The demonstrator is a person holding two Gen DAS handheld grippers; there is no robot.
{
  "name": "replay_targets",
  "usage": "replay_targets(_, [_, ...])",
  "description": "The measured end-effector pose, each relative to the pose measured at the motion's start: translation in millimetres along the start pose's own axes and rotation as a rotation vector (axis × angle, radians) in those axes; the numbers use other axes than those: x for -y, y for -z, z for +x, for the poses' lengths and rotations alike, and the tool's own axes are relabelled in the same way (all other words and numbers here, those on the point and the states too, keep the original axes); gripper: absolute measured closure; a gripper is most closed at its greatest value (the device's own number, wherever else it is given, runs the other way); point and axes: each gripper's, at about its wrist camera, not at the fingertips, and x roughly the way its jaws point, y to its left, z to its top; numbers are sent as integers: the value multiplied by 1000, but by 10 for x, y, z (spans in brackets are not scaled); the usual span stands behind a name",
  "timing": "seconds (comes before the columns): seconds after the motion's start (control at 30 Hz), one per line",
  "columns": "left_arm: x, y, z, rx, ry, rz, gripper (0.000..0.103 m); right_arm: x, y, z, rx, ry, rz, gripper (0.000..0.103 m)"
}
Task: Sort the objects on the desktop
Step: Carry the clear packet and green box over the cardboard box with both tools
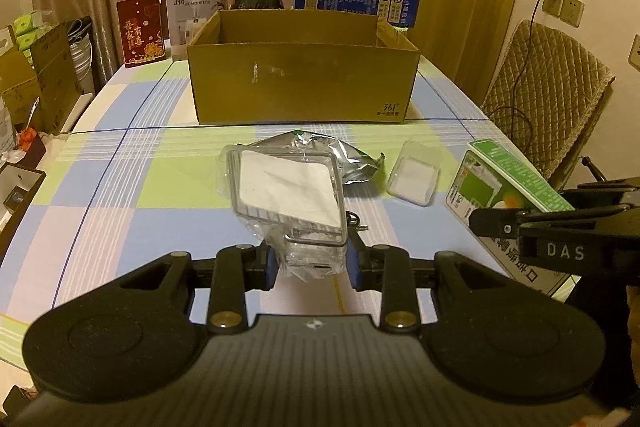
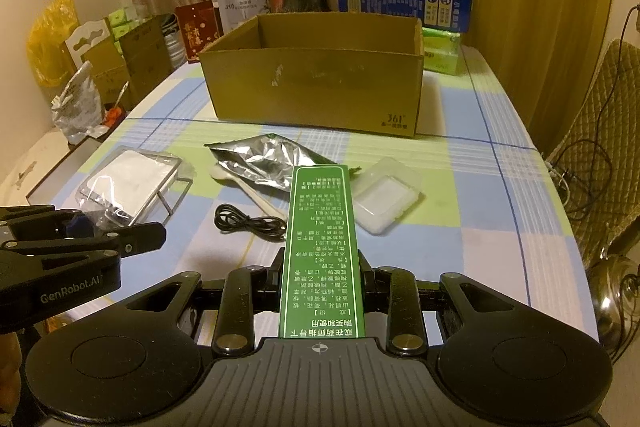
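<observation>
Both grippers loaded, cardboard box ahead, open and apparently empty.
Left gripper clamps the bagged wire rack; right gripper clamps the green carton, both above the table. Best to clear the box's near wall before release. Only the right view shows the black cable and white spoon; in the left view the rack hides most of them.

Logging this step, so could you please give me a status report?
Left gripper shut on bagged rack. Right gripper shut on green box. Cardboard box ahead, path clear.
</observation>
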Motion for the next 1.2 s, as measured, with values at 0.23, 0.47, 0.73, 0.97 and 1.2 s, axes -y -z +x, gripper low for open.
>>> replay_targets(0.23, [0, -18, -23, 3, 6, -3, 76, -1, -2, -2, 0, 0, 1, 76])
replay_targets(0.47, [8, -51, -12, 3, 10, -3, 75, 8, -22, -16, 0, 4, 0, 76])
replay_targets(0.73, [-14, -189, 25, 13, 11, 5, 75, 75, -171, -11, 20, 18, -16, 76])
replay_targets(0.97, [-61, -412, 84, 32, 19, 4, 76, 158, -392, 10, 48, 30, -29, 76])
replay_targets(1.2, [-66, -629, 147, 54, 30, 18, 76, 208, -591, 52, 69, 34, -48, 76])
